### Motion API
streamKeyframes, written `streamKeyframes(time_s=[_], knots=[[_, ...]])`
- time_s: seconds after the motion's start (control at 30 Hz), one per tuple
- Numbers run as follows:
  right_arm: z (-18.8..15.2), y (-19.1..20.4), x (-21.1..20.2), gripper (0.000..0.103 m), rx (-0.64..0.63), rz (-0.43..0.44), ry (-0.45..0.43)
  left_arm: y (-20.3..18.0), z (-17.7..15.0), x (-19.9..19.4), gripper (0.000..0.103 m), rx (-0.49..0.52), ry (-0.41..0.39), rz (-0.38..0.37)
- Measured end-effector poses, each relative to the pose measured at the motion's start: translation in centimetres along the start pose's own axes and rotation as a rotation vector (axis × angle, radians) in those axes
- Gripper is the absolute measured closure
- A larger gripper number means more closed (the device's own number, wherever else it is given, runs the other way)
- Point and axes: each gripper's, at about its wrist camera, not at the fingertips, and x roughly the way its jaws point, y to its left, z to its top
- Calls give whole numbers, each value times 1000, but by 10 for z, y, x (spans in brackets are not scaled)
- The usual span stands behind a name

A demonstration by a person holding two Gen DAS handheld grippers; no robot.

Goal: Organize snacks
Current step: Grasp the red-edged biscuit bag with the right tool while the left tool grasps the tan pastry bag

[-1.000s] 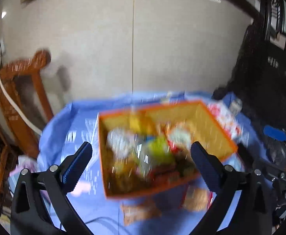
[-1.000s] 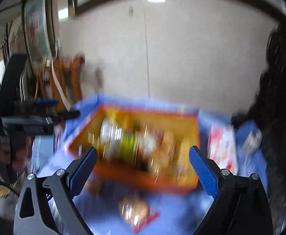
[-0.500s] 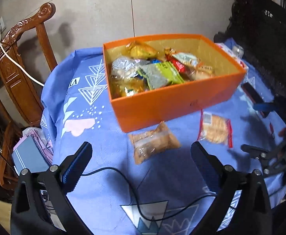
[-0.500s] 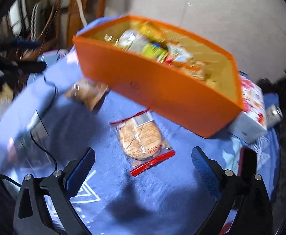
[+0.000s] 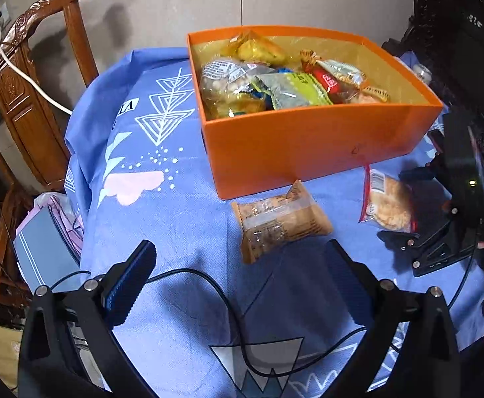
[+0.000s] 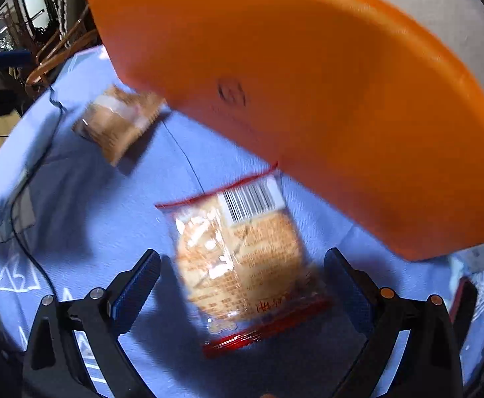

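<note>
Most snacks sit in the orange box point(image 5: 311, 139); the brown packet point(image 5: 280, 220) and the red-edged cracker pack point(image 6: 242, 265), seemingly ungrasped, remain out, with left gripper point(image 5: 242, 285) and right gripper point(image 6: 242, 285) both spread wide.

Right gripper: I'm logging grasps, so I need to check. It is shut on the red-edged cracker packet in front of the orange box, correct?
Not quite. The right gripper is open, its jaws spread either side of the red-edged cracker packet, not clamped on it. The right wrist view shows this. The packet does lie in front of the orange box.
</note>
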Motion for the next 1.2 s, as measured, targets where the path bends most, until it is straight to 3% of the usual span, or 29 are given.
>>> streamKeyframes(time_s=[0.07,0.27,0.43,0.47,0.5,0.53,0.57,0.73,0.87,1.0,1.2], knots=[[-3,-9,0,3,56,34,-36,-2,1,4,4,17,4,4],[-17,-7,-2,3,43,26,-128,-4,4,20,4,18,38,-13],[-16,-7,-4,3,26,27,-68,-13,3,27,4,69,28,-11],[-16,-6,-4,5,19,27,-71,-17,3,27,4,97,21,-11],[-17,-5,-6,13,10,32,-80,-24,2,29,4,151,5,-4],[-18,-4,-10,29,-3,38,-92,-29,2,30,4,187,-5,1],[-16,-3,-13,31,-7,40,-91,-34,1,32,4,233,-16,9],[-21,-4,-26,31,27,82,-86,-61,-5,54,4,483,-46,23],[-25,-13,-42,31,123,139,-103,-67,-6,69,4,612,-59,13],[-35,-22,-54,31,203,170,-107,-62,-3,86,4,666,-22,-114],[-42,-12,-68,31,268,176,-108,-44,7,97,8,601,17,-254]])
